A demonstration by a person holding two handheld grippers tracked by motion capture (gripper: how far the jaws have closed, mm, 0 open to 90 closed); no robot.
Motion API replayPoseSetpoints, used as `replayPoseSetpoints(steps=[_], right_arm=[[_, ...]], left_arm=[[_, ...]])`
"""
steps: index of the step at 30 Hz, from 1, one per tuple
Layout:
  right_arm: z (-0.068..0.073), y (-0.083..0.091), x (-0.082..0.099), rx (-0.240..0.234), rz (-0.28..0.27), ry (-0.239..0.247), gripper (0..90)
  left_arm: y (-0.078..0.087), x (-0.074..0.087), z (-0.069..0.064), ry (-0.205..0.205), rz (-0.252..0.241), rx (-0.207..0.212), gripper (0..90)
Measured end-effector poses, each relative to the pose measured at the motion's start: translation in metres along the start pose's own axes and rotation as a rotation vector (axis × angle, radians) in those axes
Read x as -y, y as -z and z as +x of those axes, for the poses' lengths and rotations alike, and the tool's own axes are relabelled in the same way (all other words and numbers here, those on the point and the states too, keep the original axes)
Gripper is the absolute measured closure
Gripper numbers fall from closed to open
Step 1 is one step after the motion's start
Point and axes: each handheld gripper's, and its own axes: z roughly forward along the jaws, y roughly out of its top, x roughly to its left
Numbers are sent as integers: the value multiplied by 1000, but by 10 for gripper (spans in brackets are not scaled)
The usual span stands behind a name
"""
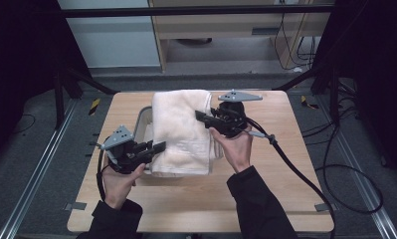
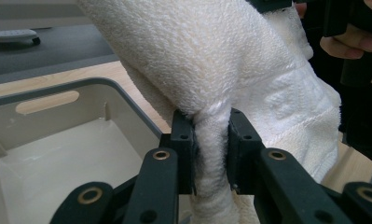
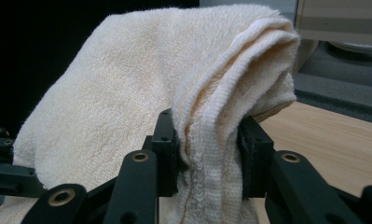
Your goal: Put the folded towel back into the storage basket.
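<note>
High view showed the left tool [image 1: 158,146] and right tool [image 1: 200,116] each clamped on the folded towel [image 1: 181,129], whose sagging 6 o'clock edge could snag the bin [image 1: 142,119] rim.

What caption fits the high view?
Both grippers, left and right, clamp a folded cream terry towel over a grey plastic bin.

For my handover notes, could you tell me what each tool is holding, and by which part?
Both hold the folded cream towel: the left tool pinches a bunched edge, the right tool its layered hem.
</note>
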Motion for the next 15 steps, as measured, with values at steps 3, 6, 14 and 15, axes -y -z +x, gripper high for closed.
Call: replayPoseSetpoints(steps=[3,6,14,15], right_arm=[[3,-5,-2,-6,-3,-3,654],[5,-8,-5,-10,-4,0,654],[11,-22,-10,-14,-5,6,654],[13,-25,-11,-15,-5,6,654]], left_arm=[[3,0,3,3,-6,-14,746],[5,-1,6,7,-12,-18,746],[14,-2,18,26,-18,-38,747],[15,-2,19,27,-19,-41,747]])
